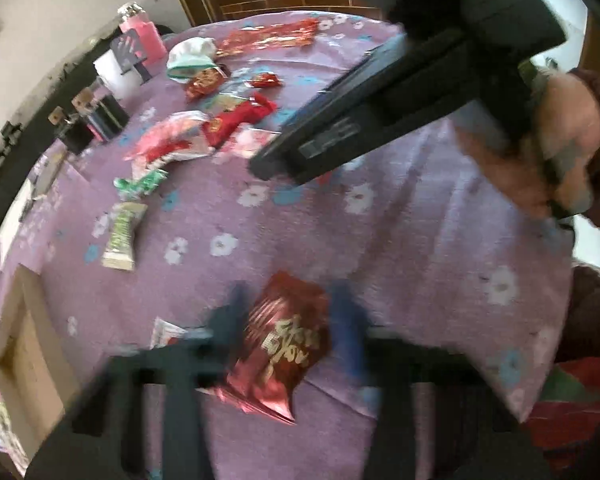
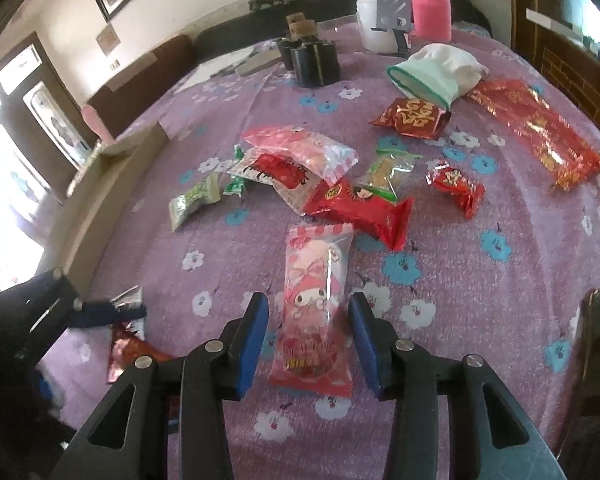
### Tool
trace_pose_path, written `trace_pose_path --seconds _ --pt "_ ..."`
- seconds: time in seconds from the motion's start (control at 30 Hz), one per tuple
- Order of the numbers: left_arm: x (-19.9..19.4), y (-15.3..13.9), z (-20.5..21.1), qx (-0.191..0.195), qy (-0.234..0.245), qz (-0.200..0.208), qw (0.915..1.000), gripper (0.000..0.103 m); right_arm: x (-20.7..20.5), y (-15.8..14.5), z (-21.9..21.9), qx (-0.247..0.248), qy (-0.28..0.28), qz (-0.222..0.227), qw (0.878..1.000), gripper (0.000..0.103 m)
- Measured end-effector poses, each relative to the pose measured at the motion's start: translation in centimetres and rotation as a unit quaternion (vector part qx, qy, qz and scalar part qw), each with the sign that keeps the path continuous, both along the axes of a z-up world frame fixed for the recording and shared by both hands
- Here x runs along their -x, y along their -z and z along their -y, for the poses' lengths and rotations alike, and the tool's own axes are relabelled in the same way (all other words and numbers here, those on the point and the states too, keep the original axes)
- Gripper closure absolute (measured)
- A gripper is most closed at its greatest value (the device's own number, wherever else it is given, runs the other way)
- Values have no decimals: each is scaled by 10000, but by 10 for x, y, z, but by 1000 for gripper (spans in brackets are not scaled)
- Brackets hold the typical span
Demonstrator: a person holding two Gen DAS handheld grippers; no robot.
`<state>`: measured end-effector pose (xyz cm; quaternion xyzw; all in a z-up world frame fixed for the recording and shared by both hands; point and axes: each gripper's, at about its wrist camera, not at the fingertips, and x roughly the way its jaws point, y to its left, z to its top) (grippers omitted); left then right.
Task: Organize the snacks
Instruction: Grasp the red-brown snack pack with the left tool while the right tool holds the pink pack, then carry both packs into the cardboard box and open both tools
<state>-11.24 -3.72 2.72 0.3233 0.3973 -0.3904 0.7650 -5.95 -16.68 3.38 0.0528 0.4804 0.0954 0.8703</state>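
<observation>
Right gripper [image 2: 308,332], spread around the pink packet [image 2: 314,312] at lower centre: squeeze mid-packet. Left gripper [image 1: 288,320] looks pinched on the red packet [image 1: 280,344].

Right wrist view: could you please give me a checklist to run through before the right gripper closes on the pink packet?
1. Pink packet lies between the right gripper fingers: ok.
2. Jaws open, pads not yet pressing: ok.
3. Packet lies flat on the tablecloth: ok.
4. Packet's far end is clear of the red snack: cannot tell.
5. Left gripper is off to the side, out of the way: ok.
6. Left gripper's hold on the red foil packet: cannot tell, blurred.
</observation>
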Motion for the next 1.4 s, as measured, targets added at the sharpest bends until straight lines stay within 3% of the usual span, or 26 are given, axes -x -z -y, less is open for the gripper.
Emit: trace_pose_path --seconds 0.07,0.1,0.27,0.43,0.57,0.6,0.67,0.7,0.73,0.83,0.97,1.03,1.07,1.1,1.27,1.4 --pt "0 0 -3 80 -177 -41 9998 96 0 1 -9 307 -6 63 9995 61" --pt "-1 -1 -5 163 -251 -94 9995 100 0 1 -12 400 -14 74 9992 77" --pt "-2 -13 -25 735 -638 -399 9945 103 11 -8 -12 229 -4 260 9994 78" --pt "-2 -43 -58 1565 -876 -726 9811 103 23 -27 -11 37 6 493 9988 79" --pt "-4 -56 -75 1863 -868 -807 9753 103 26 -35 -16 -131 -110 527 9985 79" --pt "-2 -54 -75 1832 -772 -799 9768 98 26 -35 -17 -178 -138 510 9984 79" --pt "2 -46 -72 1594 -647 -704 9826 72 27 -32 -20 -300 -208 428 9984 79" --pt "5 -41 -69 1451 -550 -642 9858 42 28 -30 -20 -320 -216 390 9985 79" --pt "7 -35 -64 1281 -403 -488 9897 30 29 -27 -20 -305 -214 364 9986 79" --pt "6 -23 -54 883 -191 -277 9955 30 33 -22 -18 -286 -187 304 9990 79" --pt "2 -3 -39 393 3 -370 9985 30 39 -20 -9 -362 -79 264 9990 79" --pt "7 7 -32 192 -28 -357 9992 41 41 -21 -6 -351 -44 281 9990 79" --pt "11 5 -32 283 -37 -390 9988 50 41 -21 -5 -359 -41 292 9989 79" --pt "12 4 -32 362 -18 -596 9976 65 42 -22 -4 -380 -39 311 9988 79" --pt "19 1 -39 504 -366 -543 9966 70 42 -26 -7 -422 -81 378 9984 79" --pt "11 -19 -65 1114 -738 -887 9871 71 42 -32 -11 -516 -119 469 9975 79"
